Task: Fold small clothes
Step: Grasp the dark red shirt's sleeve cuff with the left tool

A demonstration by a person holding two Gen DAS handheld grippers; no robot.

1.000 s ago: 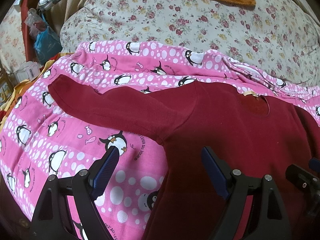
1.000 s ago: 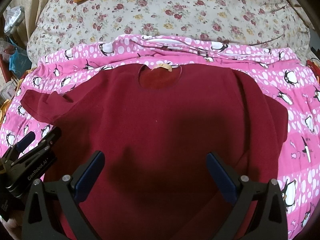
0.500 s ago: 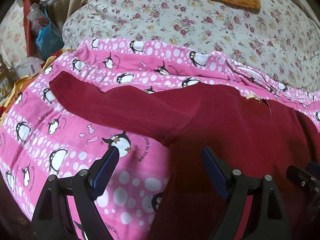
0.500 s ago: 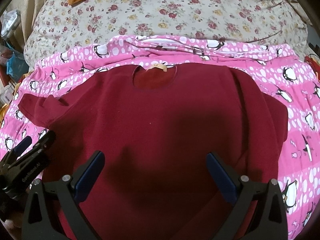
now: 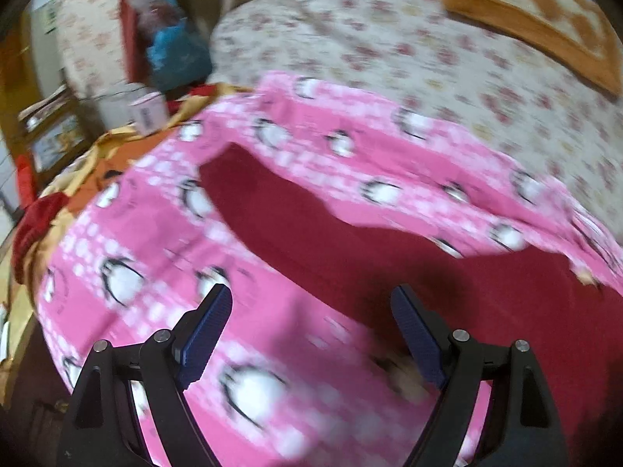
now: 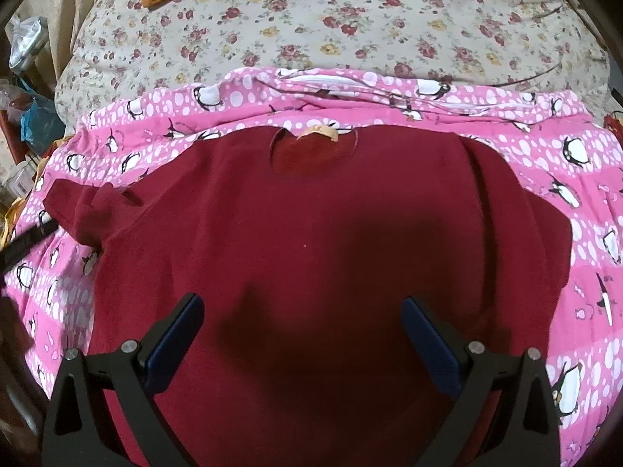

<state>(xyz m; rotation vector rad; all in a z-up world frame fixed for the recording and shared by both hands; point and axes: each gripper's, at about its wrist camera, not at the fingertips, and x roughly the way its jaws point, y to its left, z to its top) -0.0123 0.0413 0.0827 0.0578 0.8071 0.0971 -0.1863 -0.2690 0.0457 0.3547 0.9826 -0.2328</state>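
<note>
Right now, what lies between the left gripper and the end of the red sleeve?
In the left wrist view, only pink penguin blanket lies between the open left gripper and the sleeve end of the red sweater.

This is a bedroom in a home. Ahead of the jaws lies a bed (image 6: 350,27) covered in a floral quilt, with a pink penguin-print blanket (image 6: 584,163) spread over it and an orange patterned cushion (image 5: 537,19) at the far side. Off to the left of the jaws, beside the bed, household clutter is piled up: a blue plastic bag (image 5: 179,54), a small white box (image 5: 146,113) and crumpled red and orange cloth (image 5: 35,218). The left view is motion-blurred.
</note>
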